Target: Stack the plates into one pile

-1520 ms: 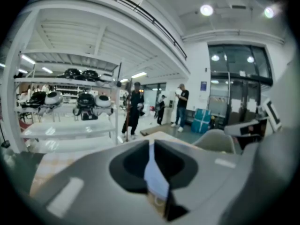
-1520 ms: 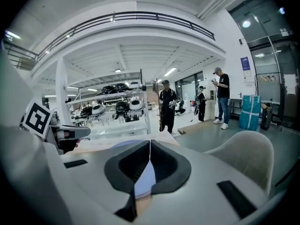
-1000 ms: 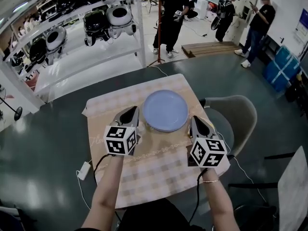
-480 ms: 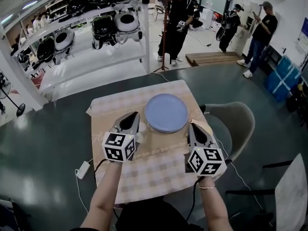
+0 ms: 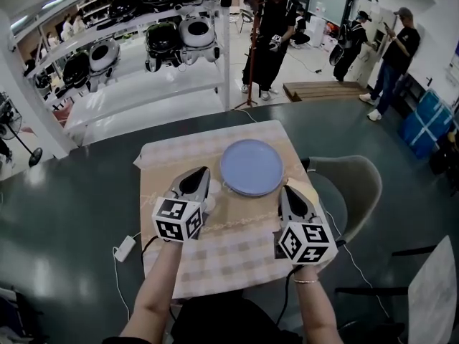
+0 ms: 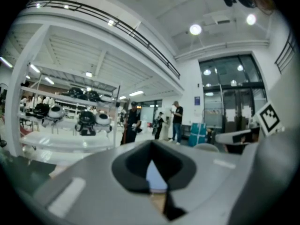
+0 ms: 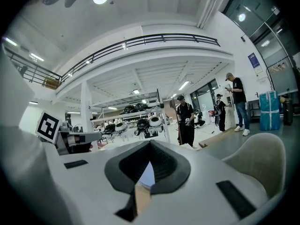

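Observation:
A pale blue pile of plates [image 5: 251, 166] lies on the far half of the small table [image 5: 215, 249], which wears a checked cloth. My left gripper [image 5: 201, 172] hovers just left of the pile, shut and empty. My right gripper [image 5: 287, 189] hovers at the pile's near right, also shut with nothing in it. Neither touches the plates. Through the gap of the left gripper's closed tips a sliver of the blue plate [image 6: 154, 178] shows; the right gripper view shows the same blue sliver [image 7: 147, 176].
A grey chair [image 5: 348, 181] stands at the table's right side. A white shelf rack [image 5: 136, 56] with robot heads stands behind the table. Several people [image 5: 269, 31] stand farther back. A cable and white adapter [image 5: 124, 249] lie on the floor at left.
Both grippers have drawn back a little from the plates and risen slightly. The pile of plates has stayed where it was.

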Motion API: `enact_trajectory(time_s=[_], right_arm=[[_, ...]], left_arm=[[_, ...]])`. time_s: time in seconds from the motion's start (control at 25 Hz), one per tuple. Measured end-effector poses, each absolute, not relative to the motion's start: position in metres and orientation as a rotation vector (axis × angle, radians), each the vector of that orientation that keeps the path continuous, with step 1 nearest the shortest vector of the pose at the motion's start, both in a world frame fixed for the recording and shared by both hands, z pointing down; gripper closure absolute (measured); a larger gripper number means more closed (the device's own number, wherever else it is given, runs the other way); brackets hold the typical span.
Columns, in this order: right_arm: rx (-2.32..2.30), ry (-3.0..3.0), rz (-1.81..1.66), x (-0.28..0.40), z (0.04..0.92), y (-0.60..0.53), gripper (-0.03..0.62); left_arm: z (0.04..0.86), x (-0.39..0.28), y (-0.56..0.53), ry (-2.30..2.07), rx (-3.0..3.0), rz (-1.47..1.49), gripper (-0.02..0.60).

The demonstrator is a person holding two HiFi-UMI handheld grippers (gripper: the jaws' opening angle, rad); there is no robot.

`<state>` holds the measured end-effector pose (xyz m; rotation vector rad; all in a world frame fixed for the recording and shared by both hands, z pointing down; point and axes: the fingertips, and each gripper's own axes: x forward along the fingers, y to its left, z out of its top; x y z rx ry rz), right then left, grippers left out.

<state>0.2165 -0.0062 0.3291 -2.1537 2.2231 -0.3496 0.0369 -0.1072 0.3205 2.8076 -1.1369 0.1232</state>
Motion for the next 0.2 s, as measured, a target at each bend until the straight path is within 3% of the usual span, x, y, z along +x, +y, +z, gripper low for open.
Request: enact_trajectory(time_s=[0.2], right_arm=[[-2.146,2.22,-0.339,0.2179,0.329,-0.0025,0.591]], left_arm=[[0.3212,0.0357,-0.1041,-1.144,2.808,0.114,0.574]])
